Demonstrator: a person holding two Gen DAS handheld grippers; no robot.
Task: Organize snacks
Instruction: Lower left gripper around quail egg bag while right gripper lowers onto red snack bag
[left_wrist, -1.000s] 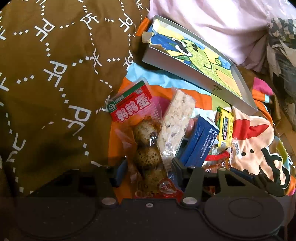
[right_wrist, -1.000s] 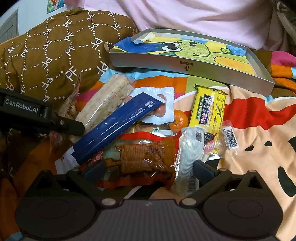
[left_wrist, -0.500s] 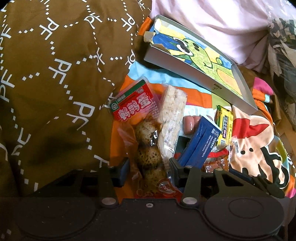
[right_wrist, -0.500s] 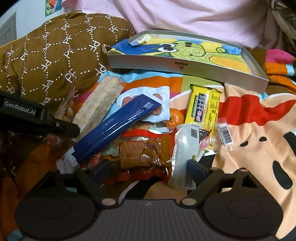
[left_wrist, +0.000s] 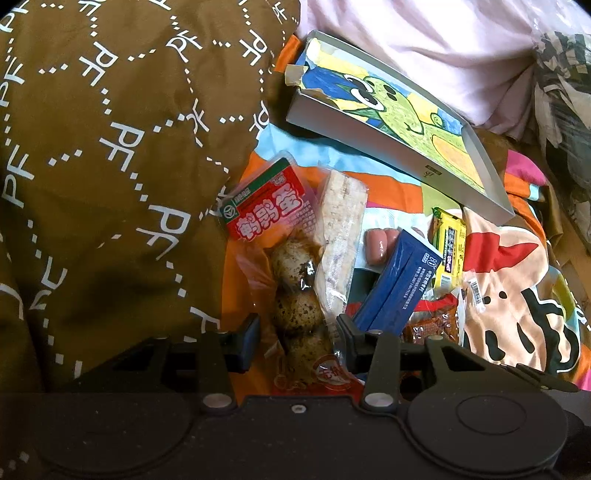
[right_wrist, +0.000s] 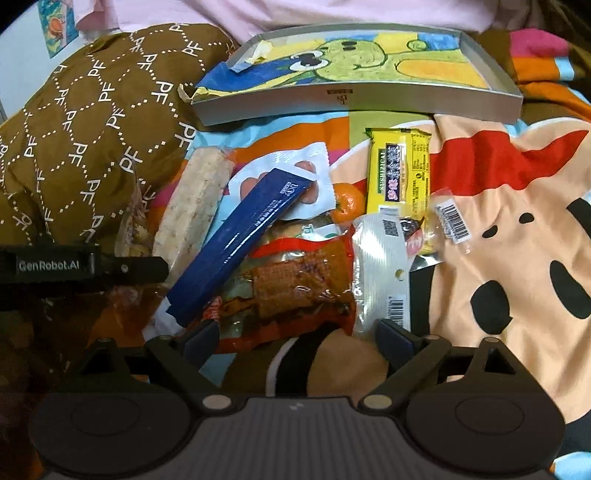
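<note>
1. The quail egg pack (left_wrist: 291, 273) lies at the left edge of the snack pile, its long axis running from the left gripper (left_wrist: 298, 332) up to its red label.
2. The left gripper's fingers straddle the pack's lower end, moderately open; whether they touch it I cannot tell.
3. The right gripper (right_wrist: 297, 338) is spread wide around the near edge of a red tofu packet (right_wrist: 295, 288), not closed on it.
4. A blue stick box (right_wrist: 240, 243) slants across the pile.
5. Everything lies on a cartoon-print blanket (right_wrist: 517, 206), with a brown patterned cushion (left_wrist: 110, 147) left and a shallow grey tray (right_wrist: 354, 99) behind.
</note>
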